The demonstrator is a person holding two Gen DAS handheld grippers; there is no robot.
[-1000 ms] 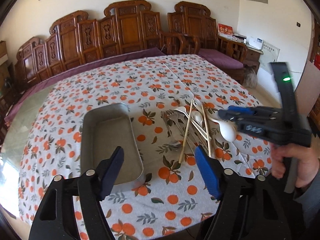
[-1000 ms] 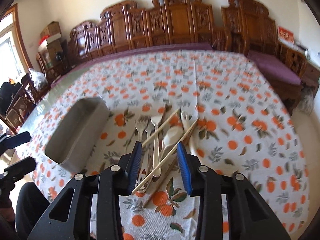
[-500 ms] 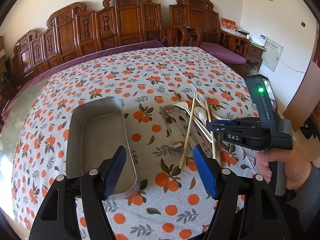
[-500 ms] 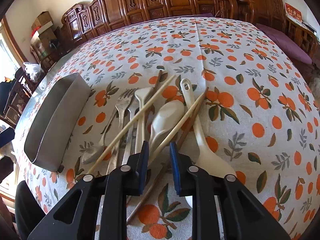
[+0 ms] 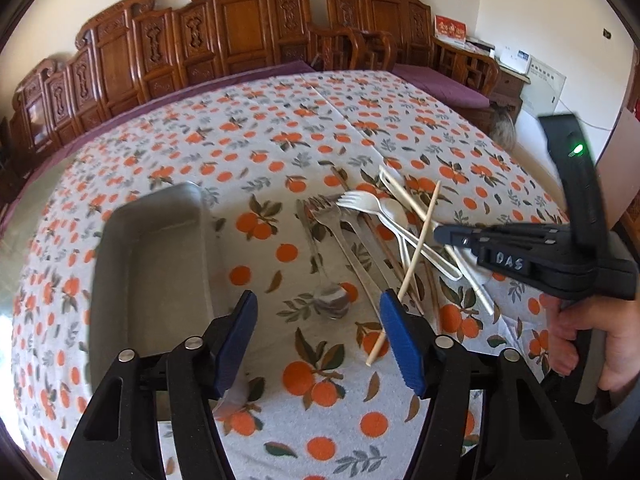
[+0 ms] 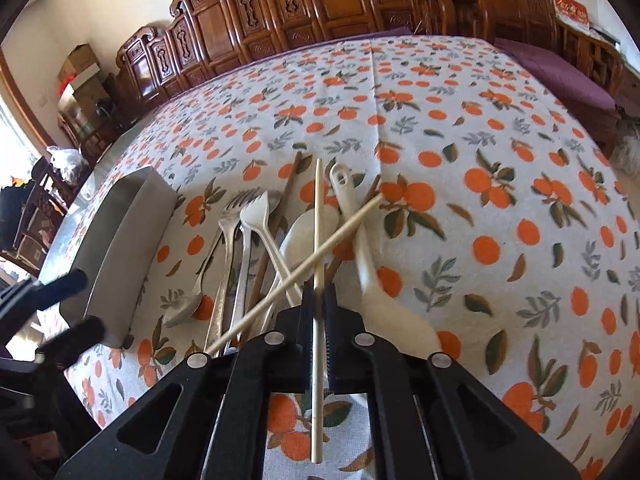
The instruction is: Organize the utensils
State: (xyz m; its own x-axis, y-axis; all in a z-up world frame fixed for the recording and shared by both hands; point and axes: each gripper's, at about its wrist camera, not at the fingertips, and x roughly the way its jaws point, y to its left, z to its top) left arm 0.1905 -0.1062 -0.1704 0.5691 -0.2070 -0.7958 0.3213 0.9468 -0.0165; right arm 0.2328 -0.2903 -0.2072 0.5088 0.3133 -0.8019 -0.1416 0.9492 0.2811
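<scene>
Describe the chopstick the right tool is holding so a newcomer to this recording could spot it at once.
Start at the metal tray on the orange-print tablecloth; the utensil pile lies just right of it. At the pile's near edge, the right tool has just closed on one pale chopstick. Unlike its twin lying diagonally across the spoons, it runs straight along the tool's blue pads.

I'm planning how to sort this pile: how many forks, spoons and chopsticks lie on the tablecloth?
Forks: 3 (2 metal as far as the overlap shows, 1 white)
Spoons: 3 (1 metal, 2 white)
Chopsticks: 4 (2 pale, 2 dark)
Total: 10
</scene>
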